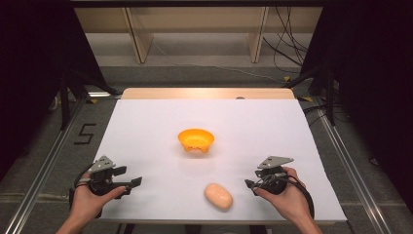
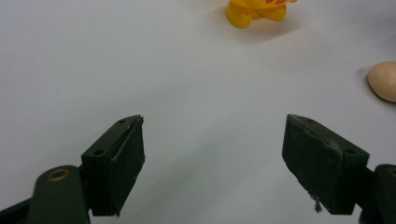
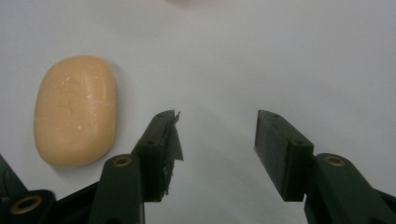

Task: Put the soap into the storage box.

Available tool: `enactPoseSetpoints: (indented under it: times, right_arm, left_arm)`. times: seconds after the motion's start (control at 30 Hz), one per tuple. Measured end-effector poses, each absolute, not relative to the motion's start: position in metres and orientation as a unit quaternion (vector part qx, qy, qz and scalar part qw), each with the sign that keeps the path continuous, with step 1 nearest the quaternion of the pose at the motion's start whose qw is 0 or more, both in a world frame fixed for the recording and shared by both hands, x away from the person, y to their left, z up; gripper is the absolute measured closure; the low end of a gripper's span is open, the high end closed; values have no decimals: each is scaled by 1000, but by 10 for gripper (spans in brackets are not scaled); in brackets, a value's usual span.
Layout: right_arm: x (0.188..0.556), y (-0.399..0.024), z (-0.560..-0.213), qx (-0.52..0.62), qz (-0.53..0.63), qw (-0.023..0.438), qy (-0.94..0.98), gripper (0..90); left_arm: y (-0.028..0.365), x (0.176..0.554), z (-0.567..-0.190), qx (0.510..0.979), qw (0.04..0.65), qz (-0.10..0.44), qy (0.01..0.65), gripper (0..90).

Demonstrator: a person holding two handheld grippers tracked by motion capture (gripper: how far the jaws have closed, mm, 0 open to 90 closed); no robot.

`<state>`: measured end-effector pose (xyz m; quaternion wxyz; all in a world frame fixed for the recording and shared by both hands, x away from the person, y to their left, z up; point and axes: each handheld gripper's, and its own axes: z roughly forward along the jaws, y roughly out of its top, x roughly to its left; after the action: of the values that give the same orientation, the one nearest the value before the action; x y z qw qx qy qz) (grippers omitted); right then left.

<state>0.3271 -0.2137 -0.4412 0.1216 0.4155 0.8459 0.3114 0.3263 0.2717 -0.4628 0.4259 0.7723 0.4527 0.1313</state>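
Nearest to us, at the bottom edge of the high view, two hands came in over the desk (image 1: pixel 146 117), which was covered by a white sheet. We held the left gripper (image 1: pixel 127 184) in our left hand (image 1: pixel 87 197), low at the near left corner of the sheet, with its fingers pointing toward the middle of the desk. In the left gripper view its fingers (image 2: pixel 116 163) stood wide apart, with bare white sheet between them and nothing in their hold.

Moving right, we saw a pale peach, rounded bar like a soap (image 1: pixel 218 196) lying flat on the sheet near the front edge, between the two grippers and closer to the right one. Beyond it, near the middle of the desk and well apart from the bar, an orange bowl (image 1: pixel 196 139) stood upright on small feet.

Farther right, we held the right gripper (image 1: pixel 251 185) in our right hand (image 1: pixel 287 195), with its fingers aimed toward the bar. In the right gripper view the bar (image 3: pixel 75 110) lay to the left of the fingers (image 3: pixel 161 154), just beside the left one; we could not tell whether they touched, and it was not between them. Those fingers stood partly open, narrower than the left pair, with white sheet in the gap and nothing held.
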Motion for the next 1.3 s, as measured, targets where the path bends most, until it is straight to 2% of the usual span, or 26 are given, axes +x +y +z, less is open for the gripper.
enactPoseSetpoints:
  times: [0.07, 0.2, 0.43, 0.63, 1.3]
  right_arm:
    - [328, -212, -441, 408, 309, 122, 850, 469]
    - [325, -197, -436, 393, 292, 90, 867, 417]
    - [324, -179, -429, 373, 273, 76, 884, 356]
    - [324, -166, -432, 358, 261, 50, 895, 340]
    - [331, -127, -450, 335, 238, 20, 912, 294]
  left_arm:
    - [271, 326, -463, 772, 427, 131, 452, 207]
    - [272, 326, -463, 774, 426, 128, 451, 208]
    - [273, 325, -463, 776, 423, 130, 450, 208]
    - [272, 326, -463, 778, 422, 132, 447, 208]
    - [271, 326, -465, 772, 429, 126, 453, 208]
